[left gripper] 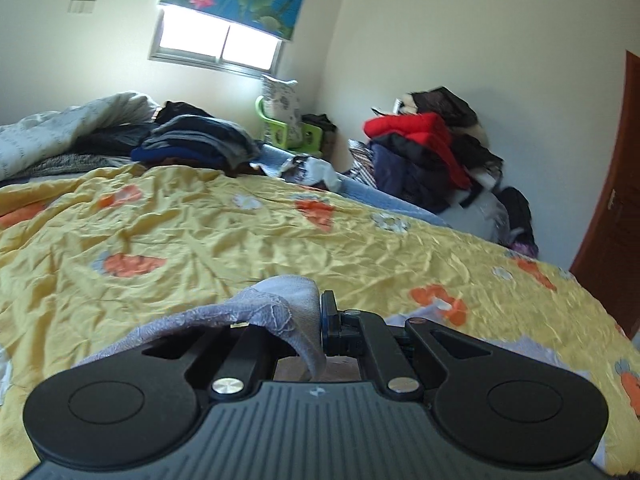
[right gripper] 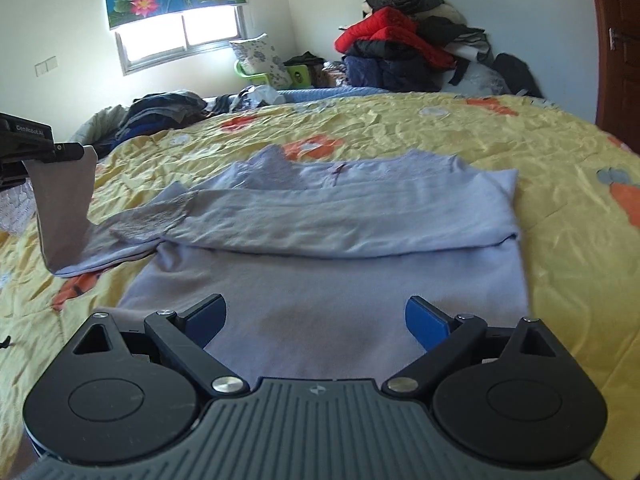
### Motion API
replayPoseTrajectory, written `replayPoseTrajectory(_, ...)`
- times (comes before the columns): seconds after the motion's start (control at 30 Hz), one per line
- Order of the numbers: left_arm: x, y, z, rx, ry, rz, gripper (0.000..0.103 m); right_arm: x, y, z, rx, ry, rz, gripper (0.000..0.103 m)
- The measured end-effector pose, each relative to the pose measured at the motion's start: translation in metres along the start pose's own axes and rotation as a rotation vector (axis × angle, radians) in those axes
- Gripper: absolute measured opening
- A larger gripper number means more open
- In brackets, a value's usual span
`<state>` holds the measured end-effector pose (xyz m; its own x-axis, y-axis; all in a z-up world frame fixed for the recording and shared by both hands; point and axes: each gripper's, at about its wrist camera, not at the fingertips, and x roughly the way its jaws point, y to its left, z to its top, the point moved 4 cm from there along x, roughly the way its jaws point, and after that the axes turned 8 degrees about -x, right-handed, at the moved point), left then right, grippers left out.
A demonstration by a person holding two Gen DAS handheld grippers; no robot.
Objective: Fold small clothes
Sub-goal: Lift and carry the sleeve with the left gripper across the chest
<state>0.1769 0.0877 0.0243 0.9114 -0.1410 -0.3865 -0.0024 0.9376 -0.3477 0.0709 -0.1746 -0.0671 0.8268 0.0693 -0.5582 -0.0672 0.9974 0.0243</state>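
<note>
A pale lavender long-sleeved top (right gripper: 328, 232) lies on the yellow flowered bedspread (right gripper: 500, 152), with one sleeve folded across its chest. My left gripper (left gripper: 320, 320) is shut on the cuff of the other sleeve (left gripper: 280, 304), which drapes over its fingers. In the right wrist view the left gripper (right gripper: 68, 152) holds that sleeve (right gripper: 64, 208) lifted at the far left. My right gripper (right gripper: 316, 320) is open and empty, just above the top's lower hem, with its blue pads (right gripper: 424, 320) wide apart.
Folded dark clothes (left gripper: 192, 140) sit at the far side of the bed. A heap of jackets, one red (left gripper: 416, 136), is piled against the wall. A green chair with a pillow (left gripper: 280, 108) stands under the window. A brown door (left gripper: 612, 208) is at the right.
</note>
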Motion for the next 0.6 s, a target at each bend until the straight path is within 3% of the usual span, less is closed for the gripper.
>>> replayPoseTrajectory(0.27,0.018,-0.045,-0.015,0.085,0.065,-0.028,0.004,-0.004,-0.013,-0.002,-0.011,-0.003,-0.044,0.095)
replayPoseTrajectory(0.6,0.027,-0.068,-0.031,0.15,0.101,-0.031,0.004,-0.011,-0.026,-0.01,-0.025,0.001,-0.081,0.095)
